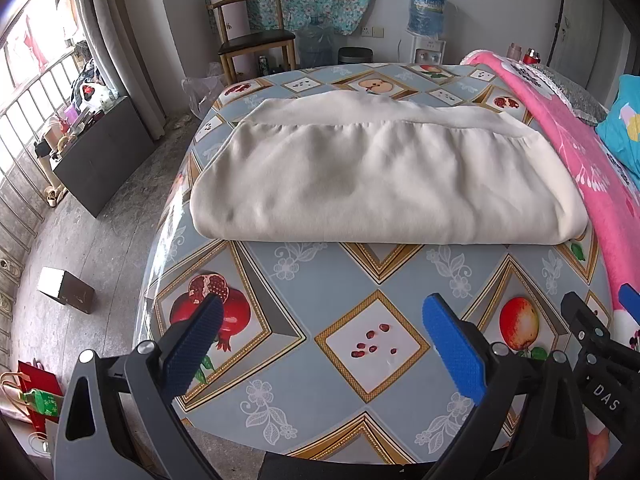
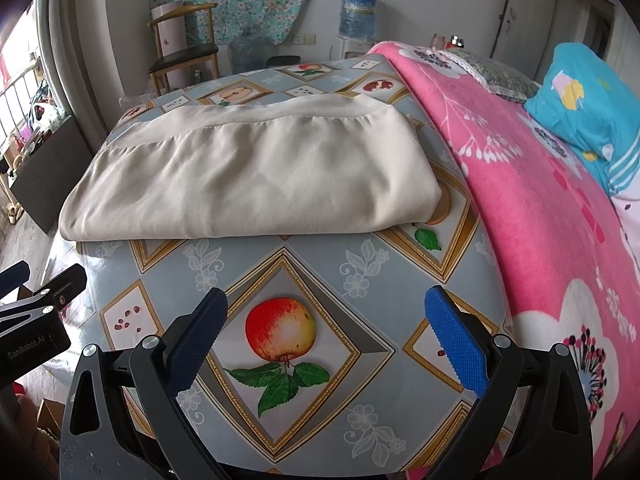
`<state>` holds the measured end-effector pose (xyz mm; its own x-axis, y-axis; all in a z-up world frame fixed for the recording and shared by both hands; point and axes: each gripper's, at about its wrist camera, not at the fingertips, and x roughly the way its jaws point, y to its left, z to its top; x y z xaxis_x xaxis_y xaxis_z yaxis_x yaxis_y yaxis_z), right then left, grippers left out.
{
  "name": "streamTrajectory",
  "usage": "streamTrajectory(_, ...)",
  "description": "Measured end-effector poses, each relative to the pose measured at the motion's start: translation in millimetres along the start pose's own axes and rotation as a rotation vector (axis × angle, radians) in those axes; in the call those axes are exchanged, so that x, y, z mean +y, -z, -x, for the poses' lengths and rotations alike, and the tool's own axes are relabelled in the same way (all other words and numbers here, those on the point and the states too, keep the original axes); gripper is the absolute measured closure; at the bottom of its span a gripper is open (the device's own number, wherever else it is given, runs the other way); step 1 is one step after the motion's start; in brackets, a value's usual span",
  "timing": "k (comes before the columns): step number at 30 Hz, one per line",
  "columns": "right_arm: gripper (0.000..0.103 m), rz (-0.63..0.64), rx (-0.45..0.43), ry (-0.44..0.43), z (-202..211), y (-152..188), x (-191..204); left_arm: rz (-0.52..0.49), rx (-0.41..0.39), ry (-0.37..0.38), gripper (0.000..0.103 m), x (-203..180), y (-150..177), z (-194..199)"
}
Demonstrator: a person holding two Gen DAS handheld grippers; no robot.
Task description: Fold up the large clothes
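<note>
A folded cream garment (image 1: 380,176) lies across the middle of the frame on the worktop (image 1: 320,280), its thick folded edge toward the cameras, with a broad bare strip of fruit-print cloth between that edge and both grippers. The left gripper (image 1: 324,344) and right gripper (image 2: 328,340) hover at the bottom of their frames, jaws spread wide, holding and touching nothing. A pink blanket (image 2: 540,200) borders the worktop's right edge; bare floor (image 1: 80,240) drops off lower left.

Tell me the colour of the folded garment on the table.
Plain cream folded garment, no print; the left wrist view shows it best.
</note>
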<state>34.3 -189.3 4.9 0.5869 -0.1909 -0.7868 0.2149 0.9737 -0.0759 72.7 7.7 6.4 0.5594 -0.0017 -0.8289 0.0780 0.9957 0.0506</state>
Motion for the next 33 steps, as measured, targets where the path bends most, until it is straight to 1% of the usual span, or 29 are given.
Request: streamTrajectory(33,0.007,0.006,0.0,0.002,0.7,0.6,2.4,0.003,-0.001,0.0,0.005,1.4,-0.2,0.6)
